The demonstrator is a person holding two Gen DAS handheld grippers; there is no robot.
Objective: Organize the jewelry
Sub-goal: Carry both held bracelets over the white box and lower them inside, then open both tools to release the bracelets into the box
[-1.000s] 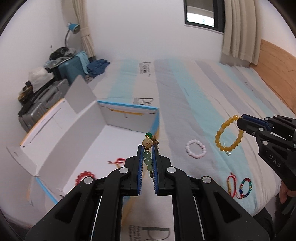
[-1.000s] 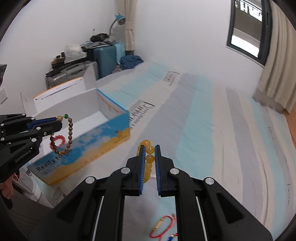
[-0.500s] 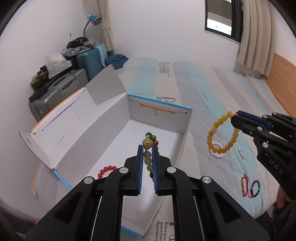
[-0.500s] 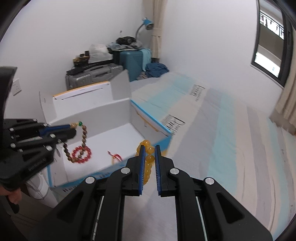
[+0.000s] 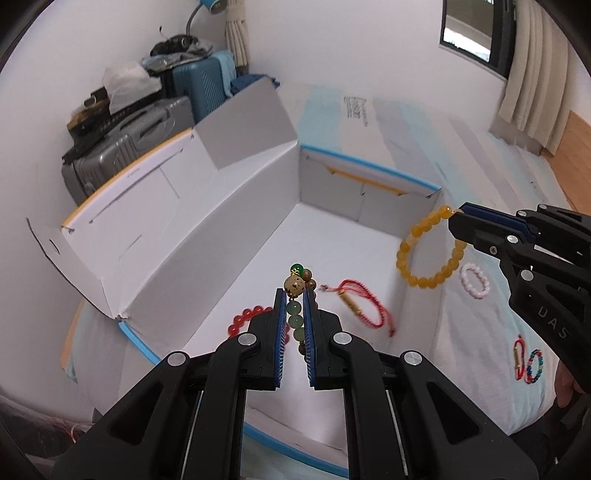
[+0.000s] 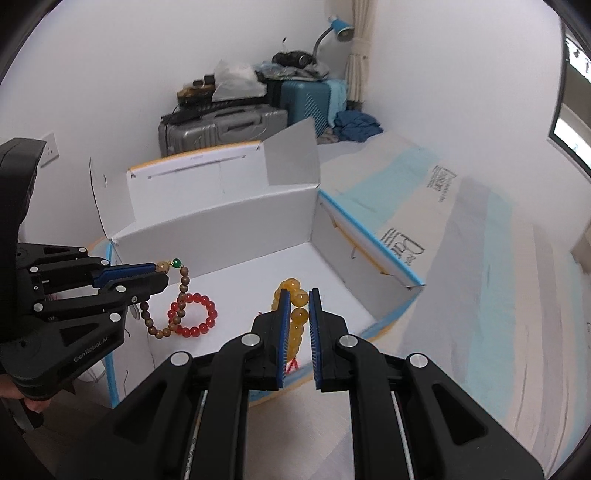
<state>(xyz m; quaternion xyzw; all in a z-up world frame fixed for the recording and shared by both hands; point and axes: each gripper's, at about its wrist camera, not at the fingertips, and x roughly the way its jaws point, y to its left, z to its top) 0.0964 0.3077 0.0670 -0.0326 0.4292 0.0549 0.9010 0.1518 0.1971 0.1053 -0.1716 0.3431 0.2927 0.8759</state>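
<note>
Left gripper [image 5: 294,295] fingers clamp brown bead bracelet [image 6: 173,302]; right gripper [image 6: 297,295] fingers clamp yellow bracelet [image 5: 430,254]; both over white box [image 5: 229,221].

1. The left wrist camera sat just behind its own gripper [image 5: 294,295] and looked steeply down along the two fingers into the open white box [image 5: 229,236], close above the box floor.
2. It faced across the bed [image 5: 480,155] toward the far wall, with the suitcases [image 5: 122,151] at upper left and the window [image 5: 469,33] at upper right.
3. The right wrist camera sat behind the right gripper [image 6: 297,295] and looked down from the box's near right side, toward the suitcase corner.
4. Both views shared the box interior, the red bead bracelet [image 6: 194,315], the suitcases and the striped bed; each also showed the other gripper at its edge.
</note>
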